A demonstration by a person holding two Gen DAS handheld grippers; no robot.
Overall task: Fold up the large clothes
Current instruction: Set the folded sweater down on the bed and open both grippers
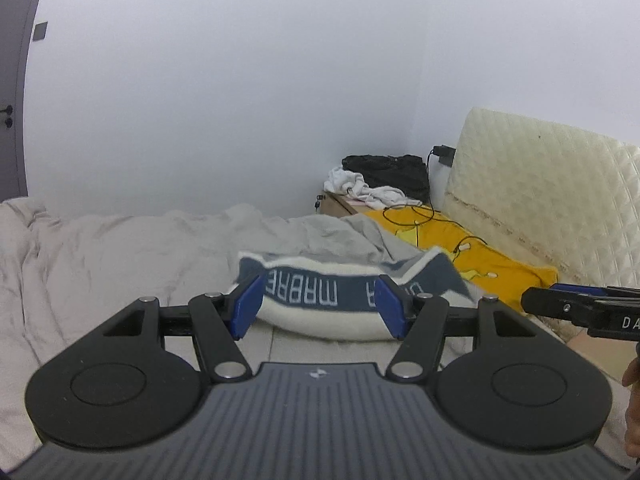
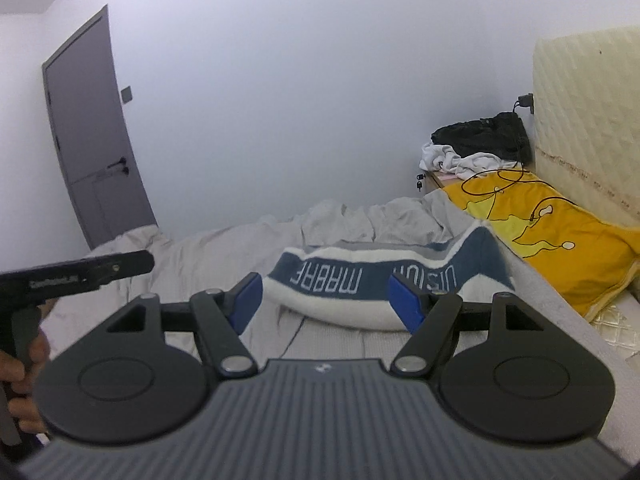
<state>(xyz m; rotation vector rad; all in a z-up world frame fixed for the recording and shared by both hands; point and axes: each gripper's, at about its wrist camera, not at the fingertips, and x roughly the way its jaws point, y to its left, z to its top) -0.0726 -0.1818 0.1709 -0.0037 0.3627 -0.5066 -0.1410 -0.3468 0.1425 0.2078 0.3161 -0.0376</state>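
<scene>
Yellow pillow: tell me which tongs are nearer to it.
Right. The right tongs hover over the folded sweater on the side where the yellow pillow lies; the left tongs are farther away.

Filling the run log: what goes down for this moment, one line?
left claw: open, empty | right claw: open, empty | sweater: folded on bed

The folded garment (image 2: 384, 280) is seen in cream white, crossed by a dark blue band with white block lettering and white edging. The crumpled bedsheet (image 1: 100, 248) is rendered in pale grey-beige. The pillow (image 2: 560, 236) is coloured bright yellow, with thin black line drawings printed on it. The upright mattress (image 1: 540, 184) is shown in cream with a quilted diamond pattern. The door (image 2: 92, 136) is painted grey-violet, the wall (image 1: 240, 100) white. The gripper pads (image 1: 250, 306) are coloured blue on black arms.
</scene>
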